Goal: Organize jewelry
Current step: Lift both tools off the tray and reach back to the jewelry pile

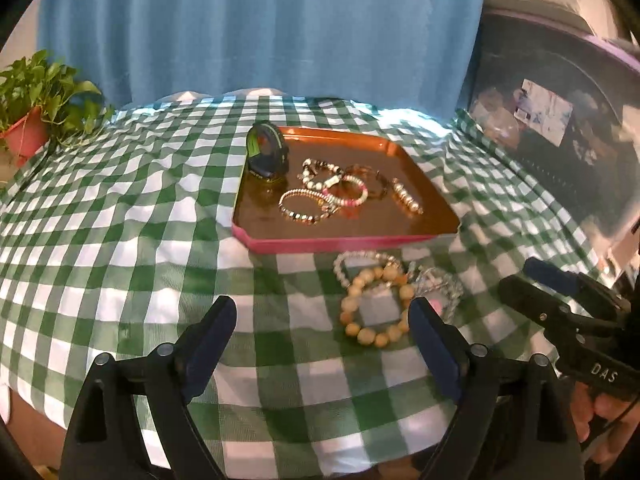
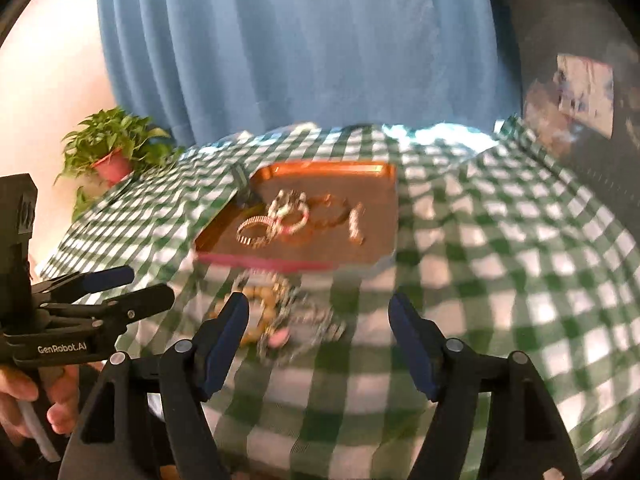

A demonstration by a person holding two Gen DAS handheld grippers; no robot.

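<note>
A copper tray with a pink rim sits on the green checked cloth and holds several bracelets and a dark watch. In front of it on the cloth lie a wooden bead bracelet and clear bead bracelets. My left gripper is open and empty, just before the wooden bracelet. My right gripper is open and empty over the loose pile; this view is blurred. The tray shows there too.
A potted plant stands at the table's far left corner, also seen in the right wrist view. A blue curtain hangs behind the table. A dark rounded object stands at the right.
</note>
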